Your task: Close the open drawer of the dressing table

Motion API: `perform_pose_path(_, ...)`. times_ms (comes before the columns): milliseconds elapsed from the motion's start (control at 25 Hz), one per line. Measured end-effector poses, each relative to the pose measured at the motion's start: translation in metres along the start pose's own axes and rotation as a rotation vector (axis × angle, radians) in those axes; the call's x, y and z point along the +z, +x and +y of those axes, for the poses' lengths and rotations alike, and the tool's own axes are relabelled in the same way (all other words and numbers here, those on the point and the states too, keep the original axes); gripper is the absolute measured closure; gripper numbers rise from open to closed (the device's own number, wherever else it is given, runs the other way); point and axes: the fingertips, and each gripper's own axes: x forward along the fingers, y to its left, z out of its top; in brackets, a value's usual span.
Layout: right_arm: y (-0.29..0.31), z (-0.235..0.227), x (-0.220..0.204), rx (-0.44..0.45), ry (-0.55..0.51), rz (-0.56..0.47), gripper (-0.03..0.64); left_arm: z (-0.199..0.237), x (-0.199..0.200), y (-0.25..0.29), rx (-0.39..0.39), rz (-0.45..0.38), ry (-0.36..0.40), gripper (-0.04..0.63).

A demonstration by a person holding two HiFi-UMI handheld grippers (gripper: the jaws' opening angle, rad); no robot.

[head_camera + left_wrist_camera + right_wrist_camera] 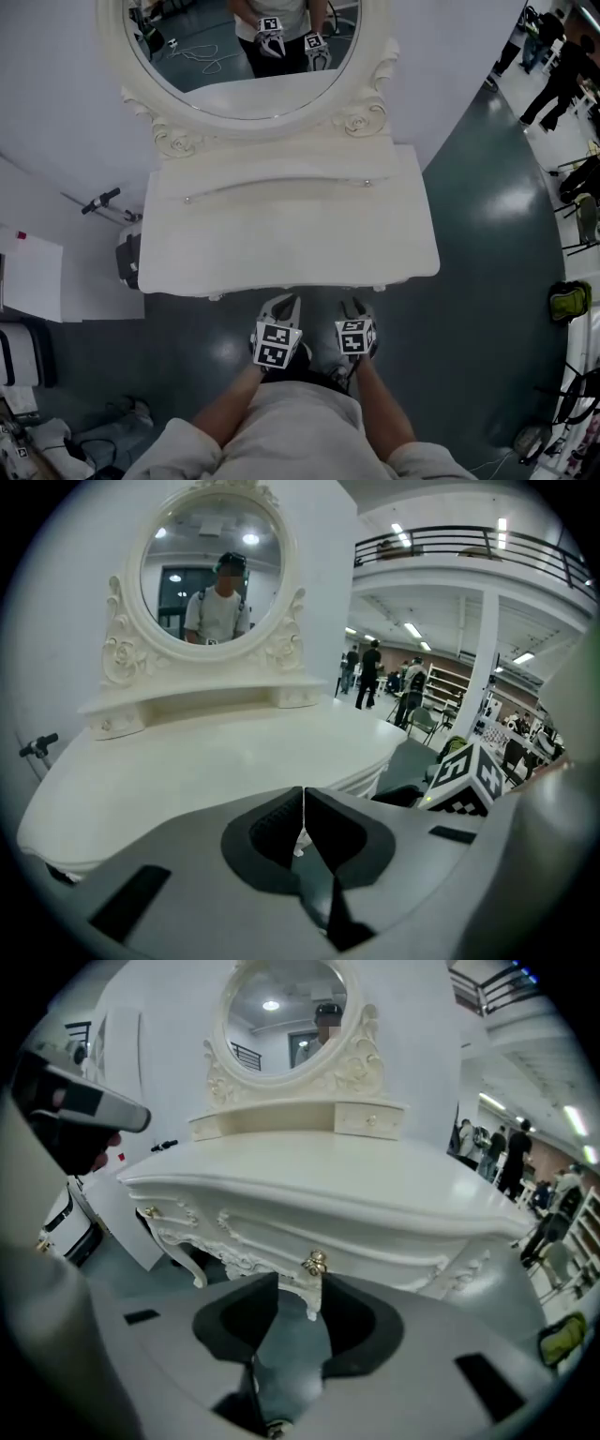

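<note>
Left claw (303,799) is pinched shut and empty; right claw (300,1286) stands wide with nothing between its jaws, and both are clear of the dressing table. Just beyond, the drawer (281,1232) with its gold knob (314,1262) appears flush under the worktop (291,234), so closing is judged done. The next move calls only for confirming the front is seated.

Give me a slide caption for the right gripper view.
Right gripper, jaws open, faces the dressing table front-on, a gold knob ahead of the jaws, mirror above.

One dressing table (281,234), two hand-held grippers (284,306) (353,307)
</note>
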Motion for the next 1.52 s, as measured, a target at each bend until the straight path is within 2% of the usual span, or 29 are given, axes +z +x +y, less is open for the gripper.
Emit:
perform_pose_path(80, -0.022, 0.003, 0.003, 0.009, -0.002, -0.051, 0.503, -0.015, -0.002, -0.004, -0.003, -0.014, -0.009, 0.583)
perform_pose_path(160, -0.045, 0.002, 0.01, 0.02, -0.006, -0.117, 0.586, -0.033, -0.006, -0.007, -0.009, -0.029, -0.025, 0.583)
perform_pose_path(440, -0.137, -0.006, 0.049, 0.013, -0.031, -0.349, 0.601, -0.092, 0.001, -0.038, -0.012, -0.105, -0.044, 0.583)
perform_pose_path(840, -0.249, -0.008, 0.099, 0.022, -0.097, -0.625, 0.601, -0.146, 0.048, -0.088, 0.02, -0.315, -0.032, 0.583)
perform_pose_path(1200, -0.312, 0.002, 0.096, 0.028, -0.139, -0.727, 0.601, -0.179, 0.055, -0.129, 0.032, -0.424, -0.021, 0.583)
perform_pose_path(1520, -0.344, -0.023, 0.076, -0.032, -0.087, -0.75, 0.601, -0.215, 0.053, -0.134, -0.008, -0.429, 0.015, 0.583)
